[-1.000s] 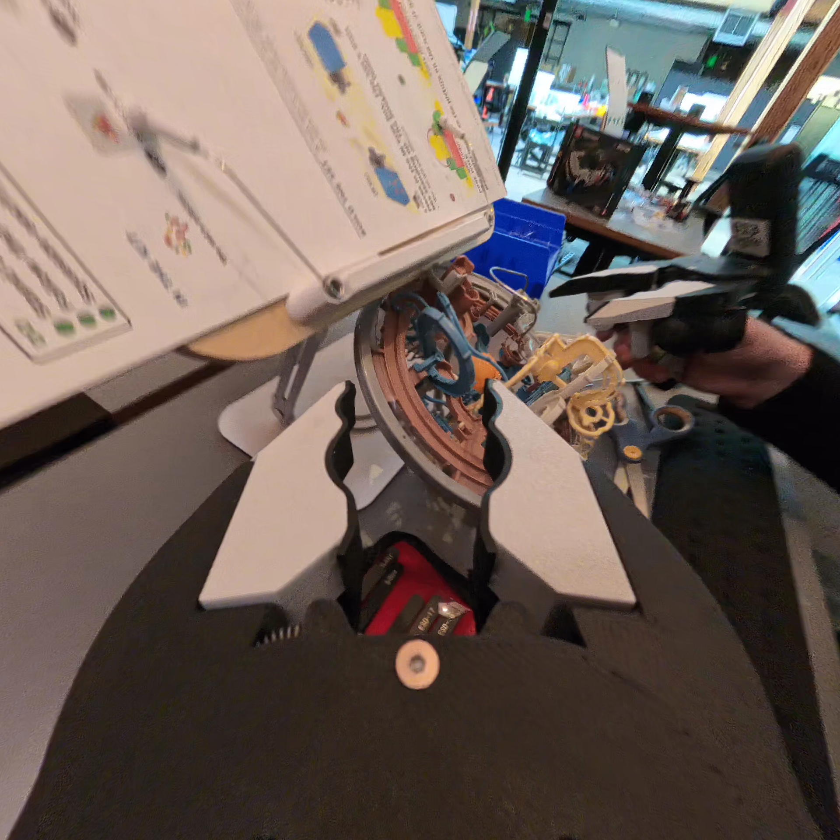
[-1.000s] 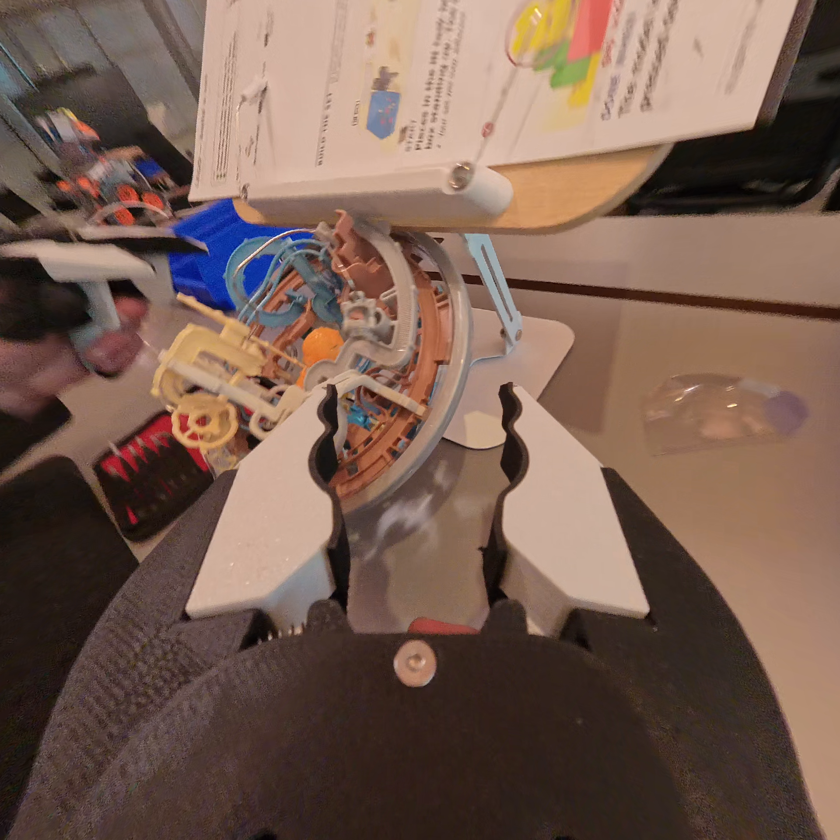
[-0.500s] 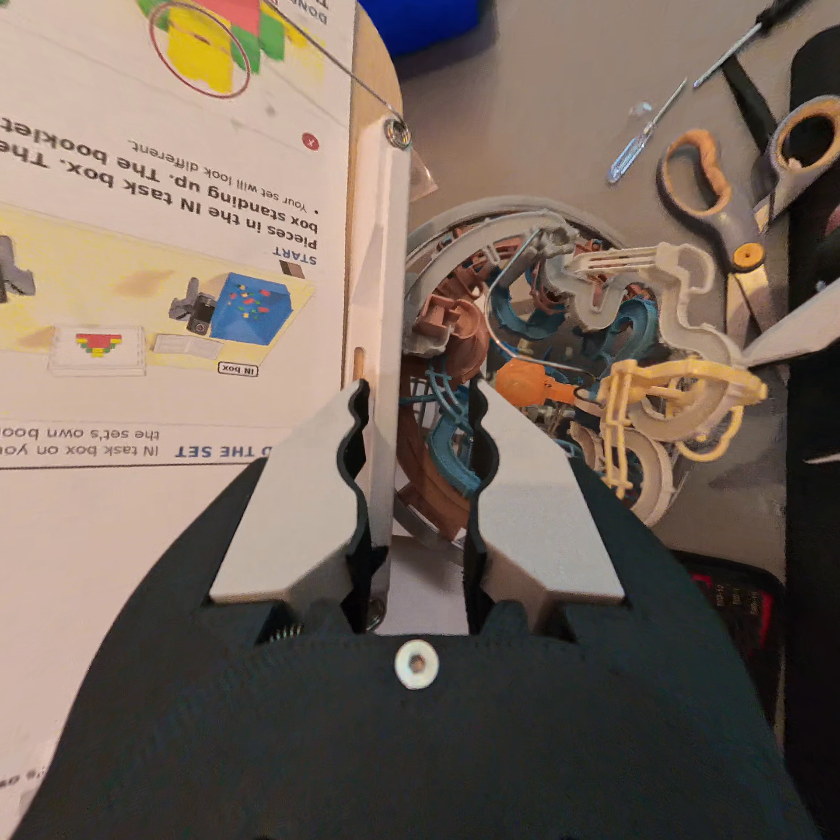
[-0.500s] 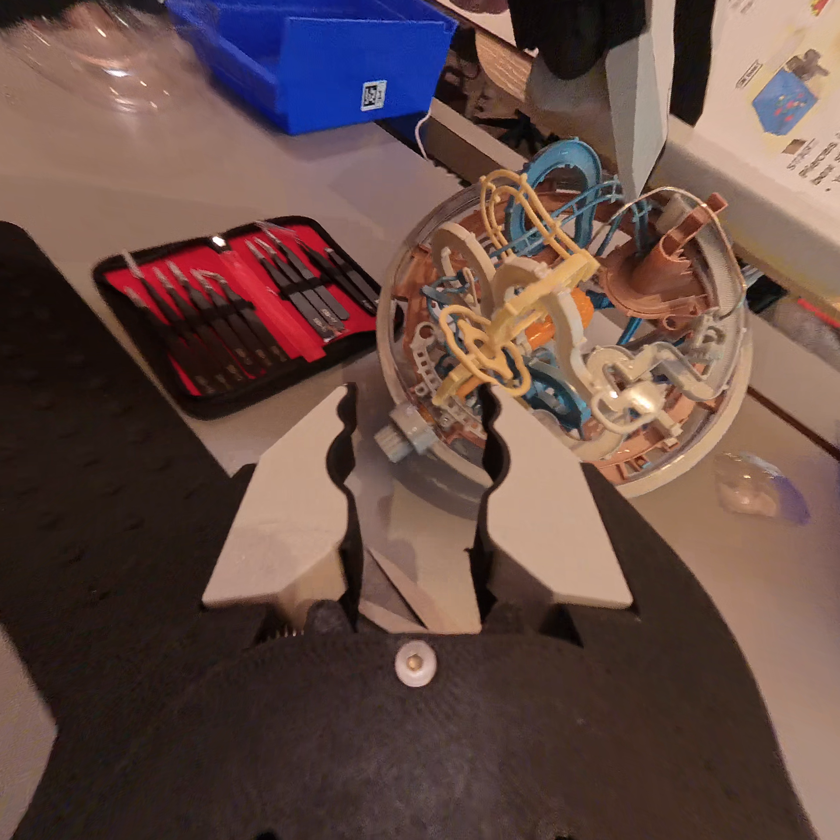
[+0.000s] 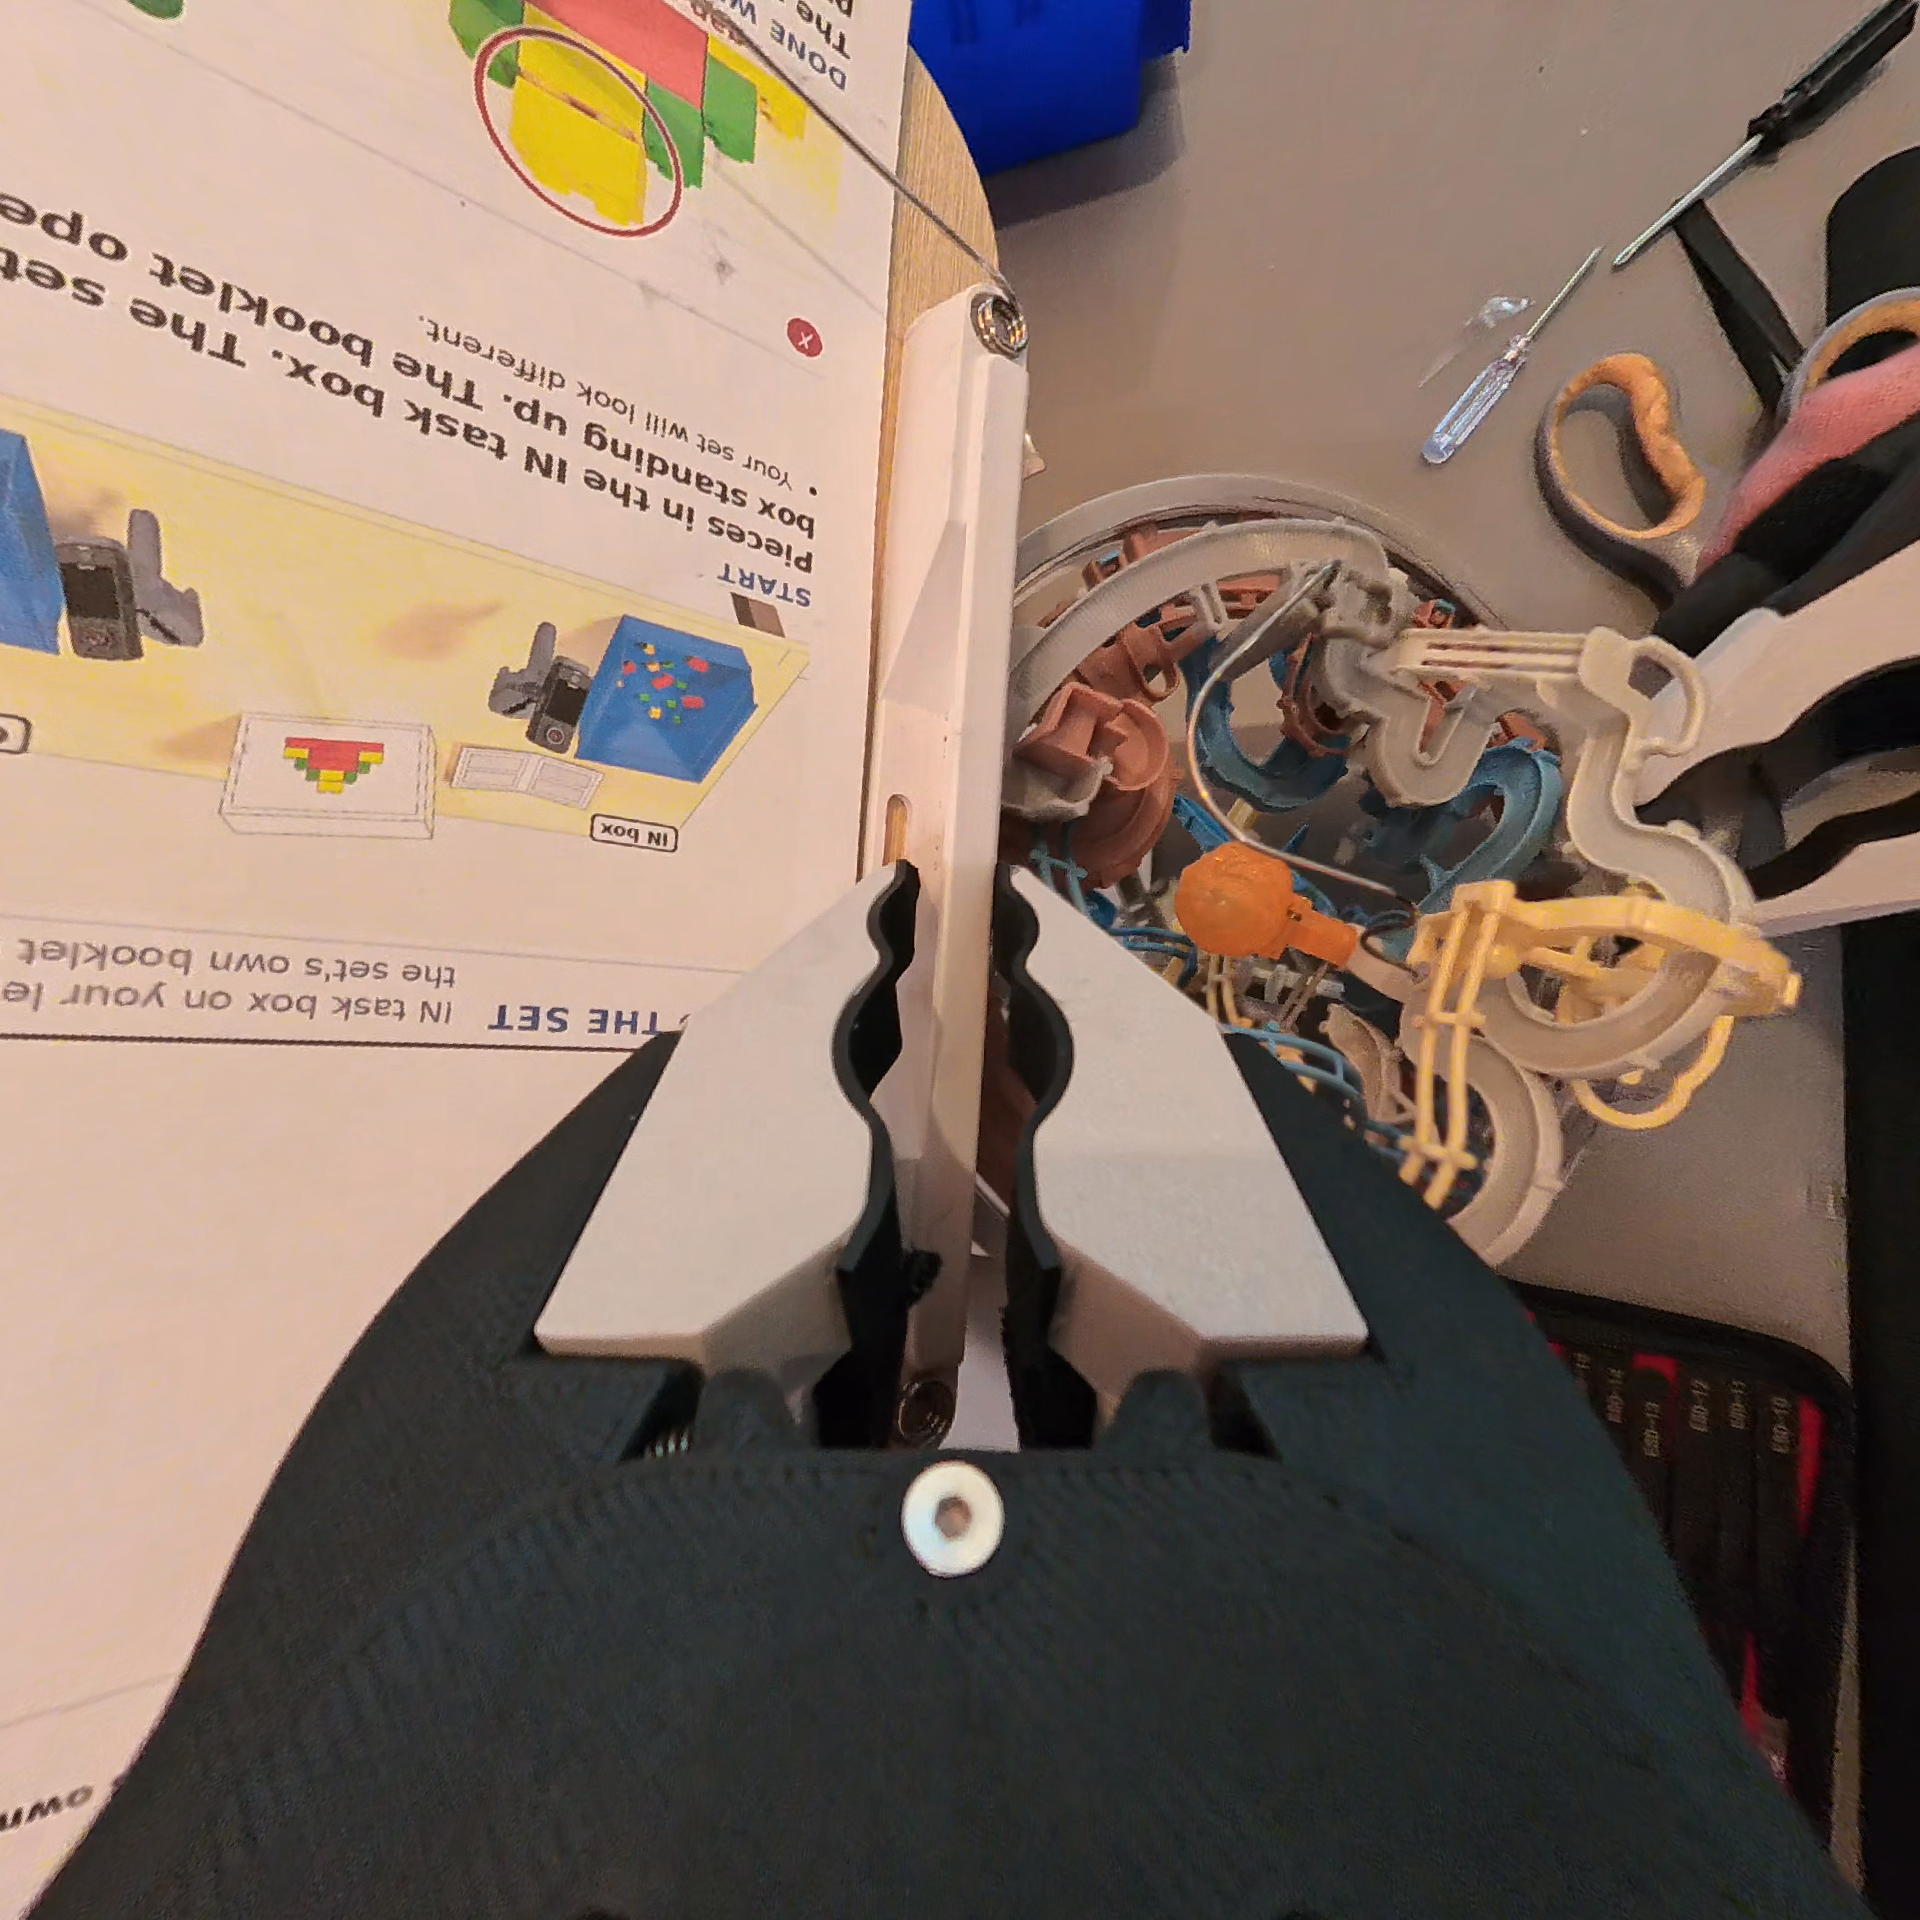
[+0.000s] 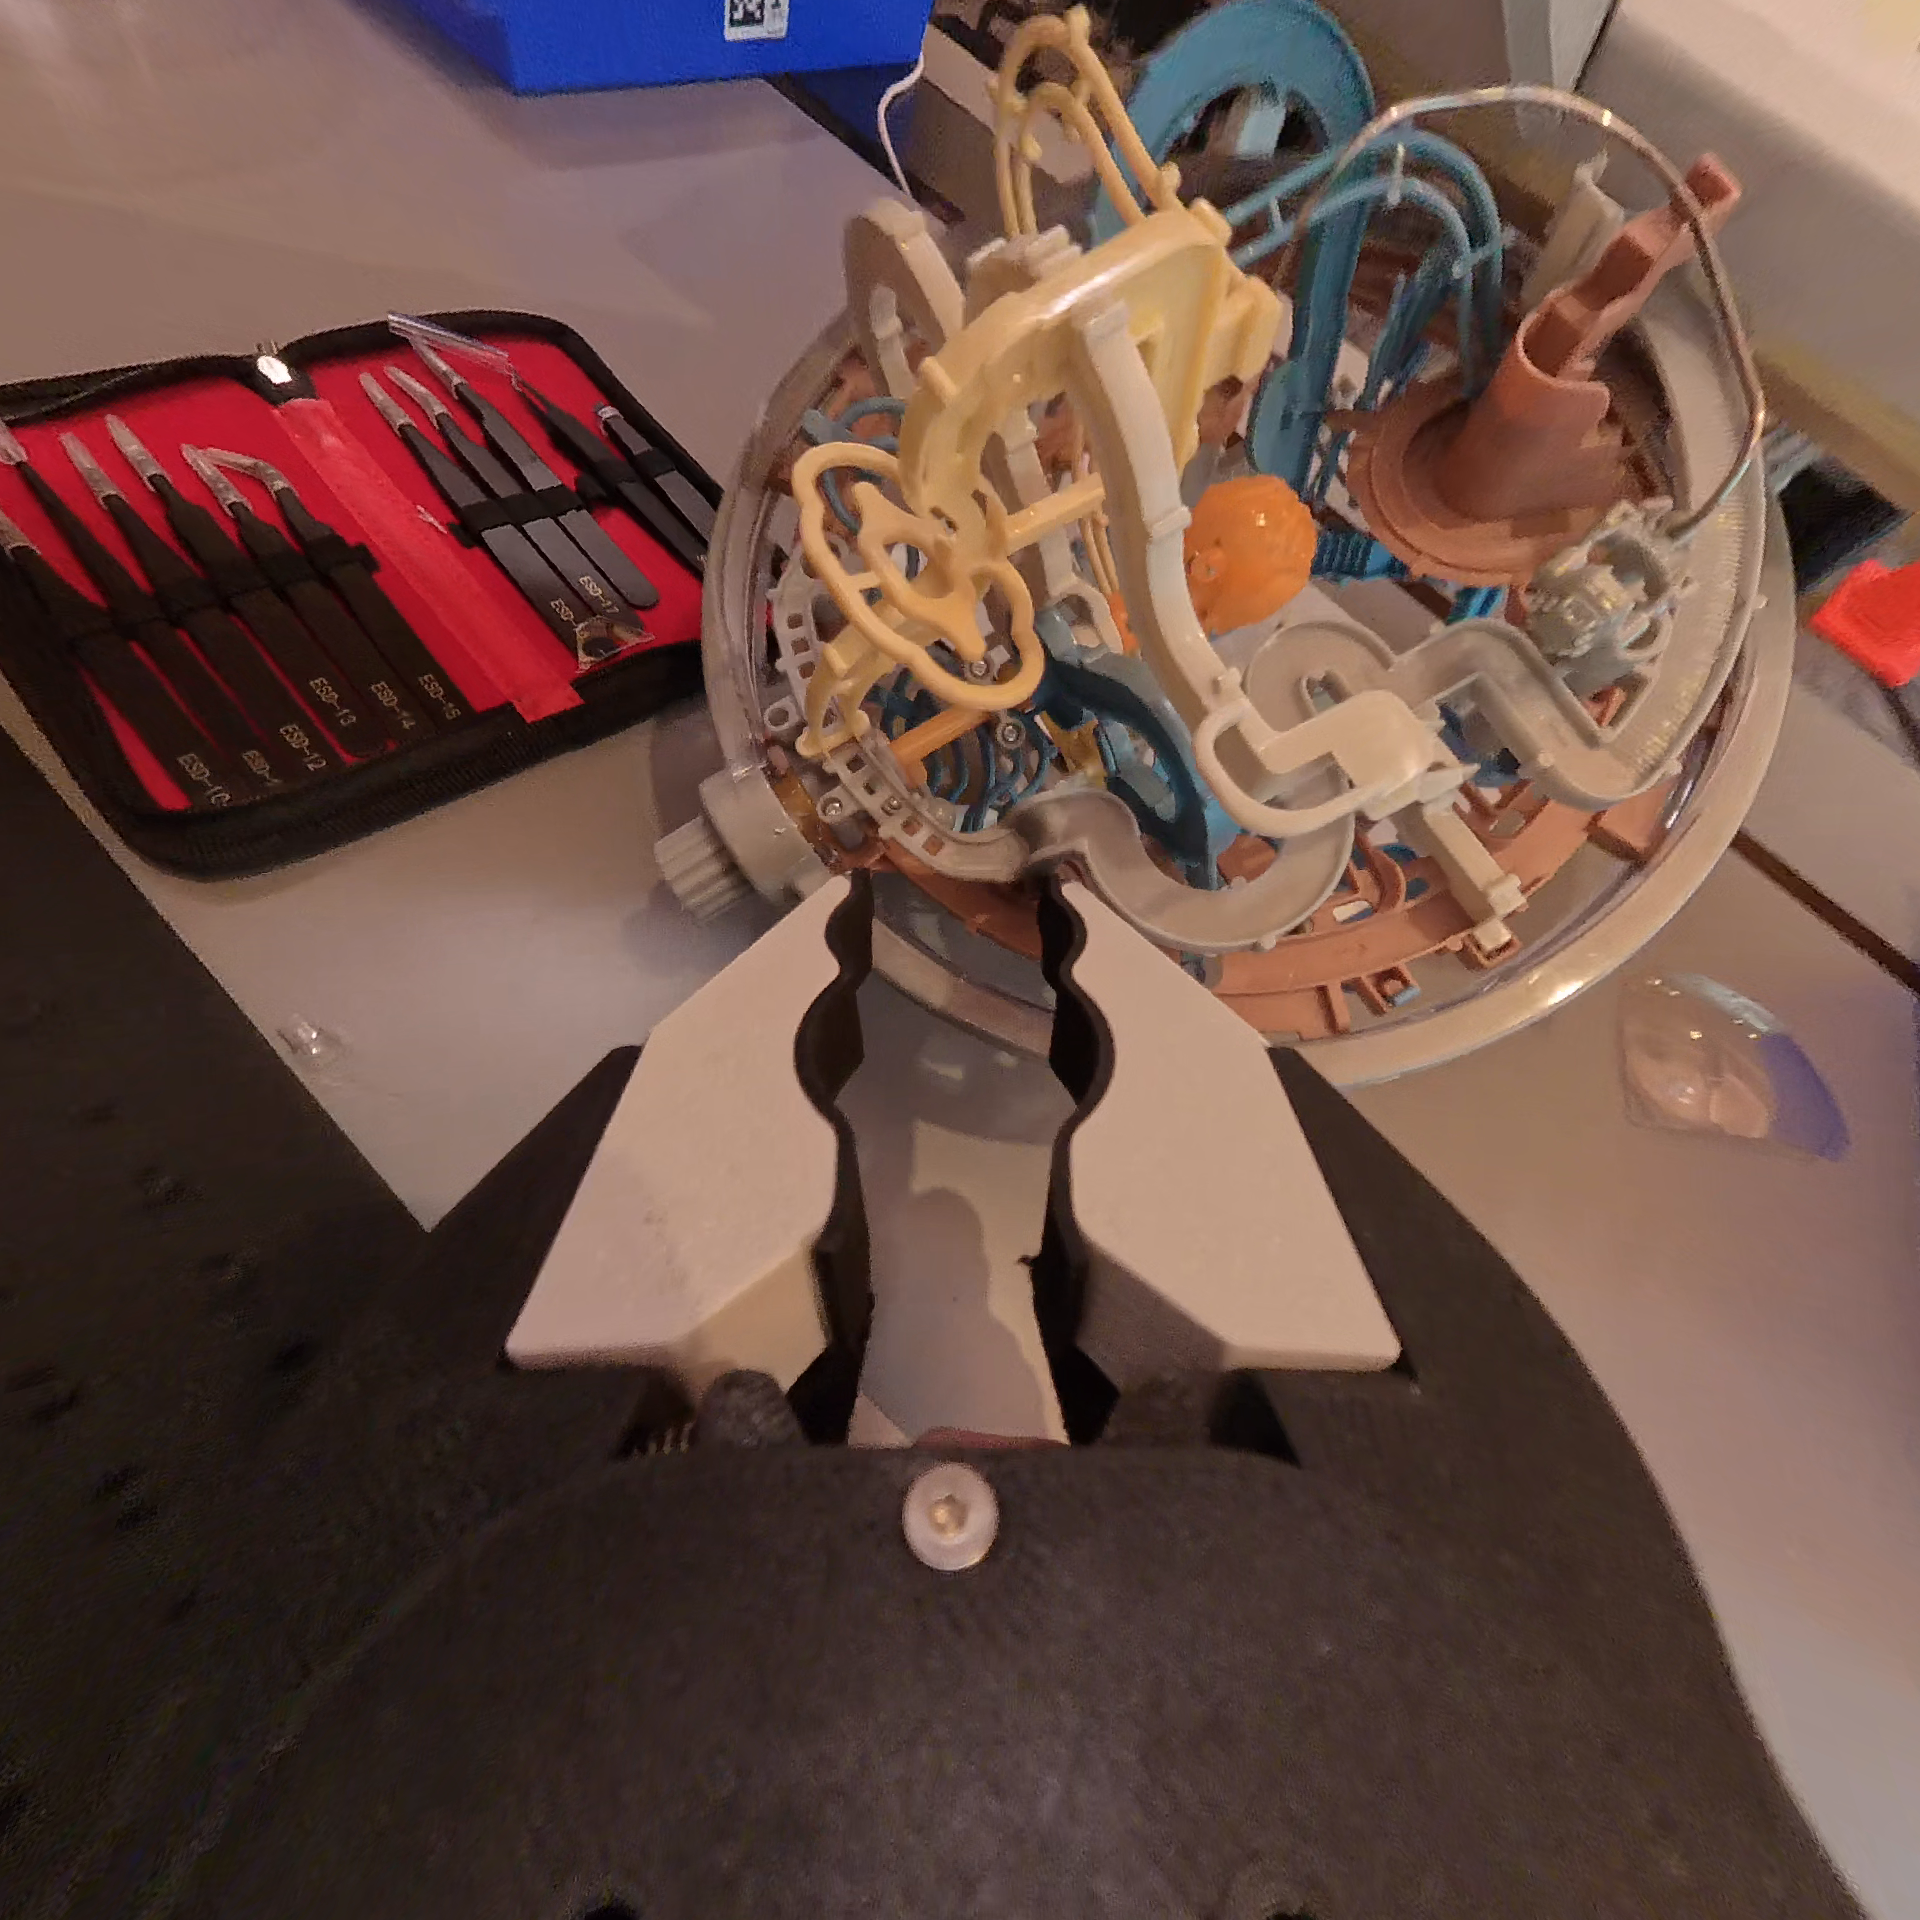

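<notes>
In the left wrist view, your left claw [image 5: 954,894] is clenched on the white ledge [image 5: 956,623] of the book stand. The instruction sheet [image 5: 416,623] lies to its left and the maze ball [image 5: 1351,779] just to its right, with scissors [image 5: 1621,468] beyond. In the right wrist view, your right claw [image 6: 951,894] stands released. Its tips are at the ball's grey track [image 6: 1195,914], low on the broken clear shell. An open tweezer case [image 6: 312,582] lies on the bench [image 6: 416,987] nearby.

Tweezer case [image 6: 343,592], scissors [image 5: 1621,488] — blue bin [image 6: 644,36]
</notes>
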